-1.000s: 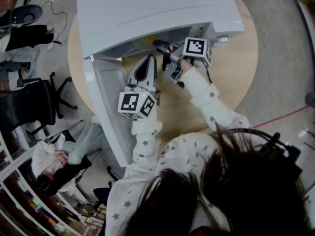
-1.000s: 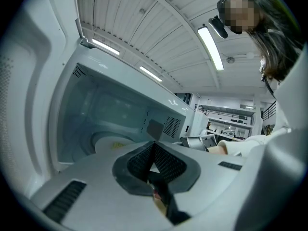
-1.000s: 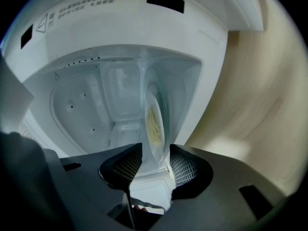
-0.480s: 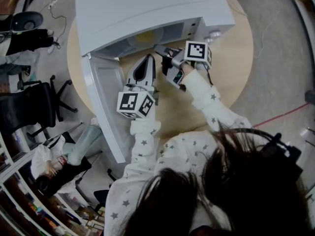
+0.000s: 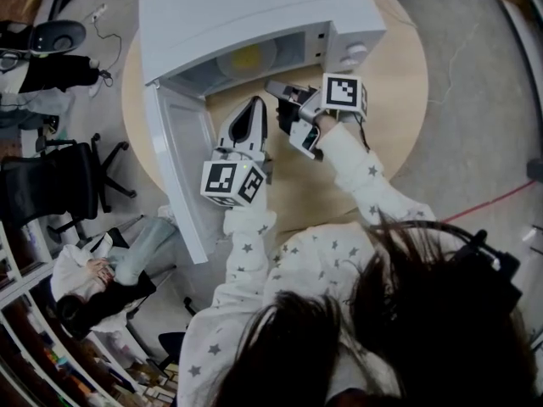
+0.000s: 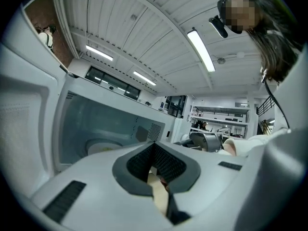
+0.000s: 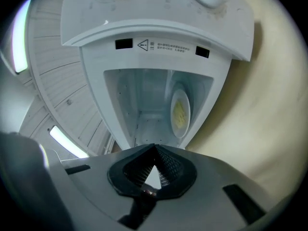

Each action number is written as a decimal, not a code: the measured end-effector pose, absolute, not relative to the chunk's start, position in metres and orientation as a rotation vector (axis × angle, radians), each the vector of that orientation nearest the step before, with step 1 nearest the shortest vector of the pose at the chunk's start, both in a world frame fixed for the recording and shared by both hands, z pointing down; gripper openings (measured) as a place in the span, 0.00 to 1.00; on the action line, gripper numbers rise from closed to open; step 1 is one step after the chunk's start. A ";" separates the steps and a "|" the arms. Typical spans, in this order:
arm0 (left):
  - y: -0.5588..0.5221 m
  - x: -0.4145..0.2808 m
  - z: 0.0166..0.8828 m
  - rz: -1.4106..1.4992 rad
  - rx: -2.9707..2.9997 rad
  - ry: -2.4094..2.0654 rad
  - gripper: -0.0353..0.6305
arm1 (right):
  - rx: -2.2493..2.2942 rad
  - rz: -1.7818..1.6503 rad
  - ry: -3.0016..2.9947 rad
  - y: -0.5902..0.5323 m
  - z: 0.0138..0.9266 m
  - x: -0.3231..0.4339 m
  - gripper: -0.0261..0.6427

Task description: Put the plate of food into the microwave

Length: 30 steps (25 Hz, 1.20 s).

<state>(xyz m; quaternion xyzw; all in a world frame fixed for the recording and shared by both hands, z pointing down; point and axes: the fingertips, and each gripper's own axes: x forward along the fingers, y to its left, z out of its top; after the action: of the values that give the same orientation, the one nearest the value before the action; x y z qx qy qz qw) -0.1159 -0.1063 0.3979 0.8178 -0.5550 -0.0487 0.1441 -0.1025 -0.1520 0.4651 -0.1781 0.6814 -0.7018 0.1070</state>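
Note:
The white microwave (image 5: pixel 254 7) stands on the round wooden table (image 5: pixel 390 100) with its door (image 5: pixel 182 159) swung open to the left. The plate of yellow food (image 5: pixel 246 58) lies inside the cavity; it also shows in the right gripper view (image 7: pixel 180 112) and, dimly, in the left gripper view (image 6: pixel 103 148). My right gripper (image 5: pixel 276 87) hovers just outside the opening, its jaws shut and empty (image 7: pixel 154 150). Beside it, my left gripper (image 5: pixel 256 102) points at the cavity near the door, also shut on nothing (image 6: pixel 154 146).
The microwave's control knobs (image 5: pixel 352 53) sit at its right front. The open door juts past the table's left edge. Office chairs (image 5: pixel 59 185) and seated people are on the floor at the left. A red cable (image 5: pixel 484 202) runs across the floor at the right.
My right gripper has drawn back a little from the microwave's opening, and the plate now shows more fully inside. The left gripper has hardly moved.

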 end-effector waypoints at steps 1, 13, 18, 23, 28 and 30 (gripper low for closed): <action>-0.105 -0.116 0.396 -0.142 2.361 -1.602 0.06 | -0.512 -2.064 2.013 -0.150 0.462 -0.102 0.05; -0.068 -0.094 0.367 -0.152 2.441 -1.537 0.06 | -0.362 -1.991 2.140 -0.106 0.422 -0.078 0.05; -0.049 -0.088 0.357 -0.143 2.464 -1.520 0.06 | -0.304 -1.962 2.163 -0.084 0.410 -0.065 0.05; -0.036 -0.078 0.343 -0.159 2.506 -1.507 0.06 | -0.229 -1.940 2.151 -0.062 0.398 -0.053 0.05; -0.025 -0.067 0.335 -0.143 2.554 -1.489 0.06 | -0.191 -1.946 2.096 -0.054 0.391 -0.046 0.05; -0.024 -0.068 0.334 -0.144 2.558 -1.486 0.06 | -0.189 -1.942 2.096 -0.055 0.390 -0.046 0.05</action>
<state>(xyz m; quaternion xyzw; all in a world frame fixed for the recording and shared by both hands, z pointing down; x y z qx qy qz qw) -0.0678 -0.0237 0.3341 0.8601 -0.4998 -0.0484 0.0898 -0.0459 -0.0549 0.3900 -0.0655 0.7250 -0.6716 0.1383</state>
